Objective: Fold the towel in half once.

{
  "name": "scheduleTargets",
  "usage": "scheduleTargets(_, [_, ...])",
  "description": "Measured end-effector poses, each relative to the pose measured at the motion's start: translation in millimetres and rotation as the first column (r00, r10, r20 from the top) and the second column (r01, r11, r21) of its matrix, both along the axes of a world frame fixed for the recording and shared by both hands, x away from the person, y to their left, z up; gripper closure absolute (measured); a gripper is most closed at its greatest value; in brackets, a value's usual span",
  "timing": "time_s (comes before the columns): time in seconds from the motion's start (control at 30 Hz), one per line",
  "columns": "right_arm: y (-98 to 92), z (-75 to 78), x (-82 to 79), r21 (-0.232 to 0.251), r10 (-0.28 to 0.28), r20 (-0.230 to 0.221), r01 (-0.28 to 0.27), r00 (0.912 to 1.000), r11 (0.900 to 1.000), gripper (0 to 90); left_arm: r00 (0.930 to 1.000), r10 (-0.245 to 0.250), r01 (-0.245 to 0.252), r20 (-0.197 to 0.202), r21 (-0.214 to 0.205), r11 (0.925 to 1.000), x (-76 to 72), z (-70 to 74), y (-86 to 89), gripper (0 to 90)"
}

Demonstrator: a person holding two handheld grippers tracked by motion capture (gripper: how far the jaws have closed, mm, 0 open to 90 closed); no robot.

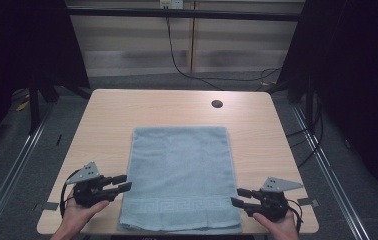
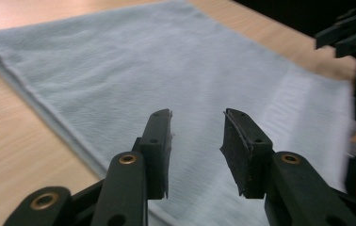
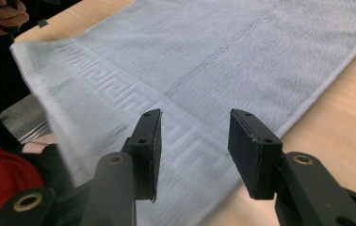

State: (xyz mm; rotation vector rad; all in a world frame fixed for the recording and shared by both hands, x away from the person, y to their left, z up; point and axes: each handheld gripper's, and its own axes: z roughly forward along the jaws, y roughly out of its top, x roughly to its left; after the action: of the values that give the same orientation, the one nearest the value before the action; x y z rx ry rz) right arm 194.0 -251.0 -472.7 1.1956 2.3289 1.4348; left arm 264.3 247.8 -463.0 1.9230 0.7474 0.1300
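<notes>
A light blue towel [image 1: 179, 175] lies flat on the wooden table [image 1: 127, 107], its near end carrying a woven key-pattern band [image 3: 119, 89] and hanging slightly over the front edge. My left gripper [image 1: 122, 183] hovers at the towel's left edge, jaws open, nothing between them; in the left gripper view its tips [image 2: 197, 125] stand over the towel [image 2: 133, 61]. At the towel's right edge near the patterned band, my right gripper [image 1: 237, 196] is open too, with its tips [image 3: 195, 125] above the towel [image 3: 223, 52].
A round cable hole [image 1: 217, 104] sits at the table's far right. Black cables [image 1: 177, 60] run down the back wall and across the floor. Metal rails [image 1: 22, 155] flank the table on both sides. Dark curtains stand left and right.
</notes>
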Motion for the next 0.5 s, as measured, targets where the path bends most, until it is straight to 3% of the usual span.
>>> scheduleTargets(0.03, [0.0, 0.0, 0.0, 0.000, 0.000, 0.000, 0.000, 1.0000, 1.0000, 55.5, 0.9999, 0.017, -0.017, -0.001, 0.018, 0.9997, 9.3, -2.1, -1.3, 62.6])
scheduleTargets(0.07, [5.4, 0.2, 16.7, -0.008, -0.001, 0.006, 0.001, 1.0000, 1.0000, 55.8, 0.9996, 0.027, -0.027, -0.013, 0.021, 0.9994, 16.7, -3.9, -2.8, 62.7])
scheduleTargets(0.17, [10.5, 0.8, 30.6, -0.028, -0.002, 0.019, 0.003, 0.9998, 0.9996, 55.8, 0.9978, 0.056, -0.054, -0.036, 0.046, 0.9974, 37.2, -8.8, -6.4, 62.7])
scheduleTargets(0.2, [16.4, 0.9, 49.2, -0.039, -0.003, 0.020, 0.003, 0.9998, 0.9992, 55.4, 0.9966, 0.074, -0.071, -0.036, 0.062, 0.9955, 48.5, -10.7, -10.0, 62.0])
scheduleTargets(0.23, [16.4, 0.9, 49.2, -0.039, -0.003, 0.020, 0.003, 0.9998, 0.9992, 55.4, 0.9966, 0.074, -0.071, -0.036, 0.062, 0.9955, 48.5, -10.7, -10.0, 61.7])
scheduleTargets(0.3, [20.6, 0.7, 65.6, -0.046, -0.011, 0.020, 0.012, 0.9997, 0.9989, 55.1, 0.9949, 0.089, -0.085, -0.047, 0.074, 0.9936, 64.3, -12.9, -14.6, 61.4])
scheduleTargets(0.4, [26.0, -2.6, 89.7, -0.055, -0.016, 0.009, 0.016, 0.9998, 0.9984, 54.0, 0.9913, 0.110, -0.104, -0.072, 0.085, 0.9909, 85.1, -17.6, -21.4, 61.2])
scheduleTargets(0.43, [30.3, -7.2, 104.8, -0.056, -0.025, -0.009, 0.024, 0.9997, 0.9981, 52.3, 0.9911, 0.115, -0.108, -0.068, 0.090, 0.9900, 90.9, -20.3, -23.7, 61.0])
scheduleTargets(0.5, [32.2, -9.7, 110.6, -0.061, -0.027, -0.015, 0.026, 0.9995, 0.9978, 52.4, 0.9875, 0.132, -0.122, -0.086, 0.110, 0.9864, 101.3, -27.0, -27.8, 60.9])
